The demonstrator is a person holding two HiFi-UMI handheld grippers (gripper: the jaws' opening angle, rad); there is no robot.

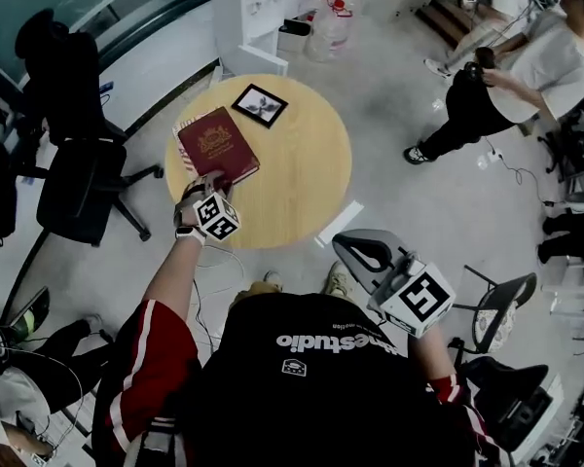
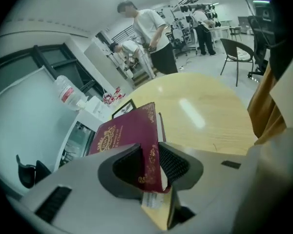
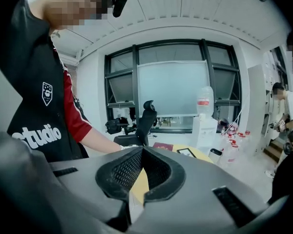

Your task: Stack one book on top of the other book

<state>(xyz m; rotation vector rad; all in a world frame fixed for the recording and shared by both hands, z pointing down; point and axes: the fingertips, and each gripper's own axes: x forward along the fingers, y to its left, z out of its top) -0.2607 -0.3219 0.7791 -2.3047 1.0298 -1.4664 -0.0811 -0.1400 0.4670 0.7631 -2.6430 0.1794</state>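
Note:
A dark red book (image 1: 217, 145) with gold print lies at the left side of the round wooden table (image 1: 302, 188). My left gripper (image 1: 206, 181) reaches over the table's near-left edge. Its pads (image 2: 173, 162) are closed on the red book's (image 2: 127, 130) near corner. A second, smaller book (image 1: 260, 104) with a black border and a pale picture lies flat at the table's far side, apart from the red one. My right gripper (image 1: 350, 249) hangs off the table at its near right, shut, with nothing between its jaws (image 3: 141, 167).
A black office chair (image 1: 78, 163) stands left of the table. A white cabinet (image 1: 248, 8) and water bottles (image 1: 326, 13) stand beyond it. People (image 1: 526, 76) stand at the far right, and another chair (image 1: 501, 309) is at the near right.

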